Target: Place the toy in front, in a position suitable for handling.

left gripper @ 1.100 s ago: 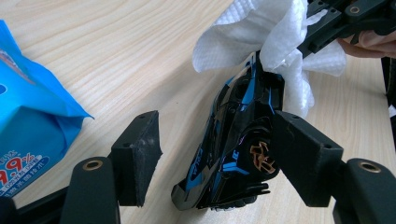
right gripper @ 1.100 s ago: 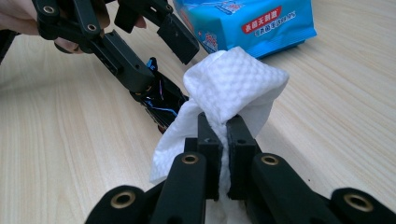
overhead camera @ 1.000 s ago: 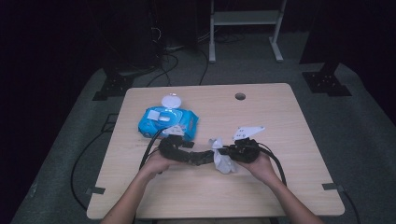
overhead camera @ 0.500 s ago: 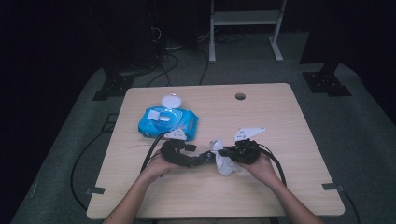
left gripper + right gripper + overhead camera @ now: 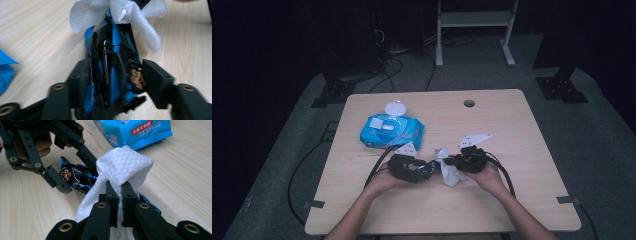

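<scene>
wiping is served by the grips: near the blue wet-wipe pack (image 5: 391,129), a black-and-blue toy car (image 5: 112,67) is clamped in the just-closing left gripper (image 5: 113,77) while a white textured wipe (image 5: 120,167) is pinched by the right gripper (image 5: 119,195).

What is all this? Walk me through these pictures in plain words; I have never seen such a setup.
There is no robot here. A person sits at a wooden table and holds a hand tool with two black jaws in each hand. The high view looks down from above. Each of the other two pictures comes from a camera riding on one tool, looking along its jaws.

On the table lies a blue pack of wet wipes with its lid flipped open.

The left gripper has just been closing its jaws, and they now clamp a black and blue object. The right gripper is shut on a white wipe, held against that object's far end, apparently to clean it.
</scene>
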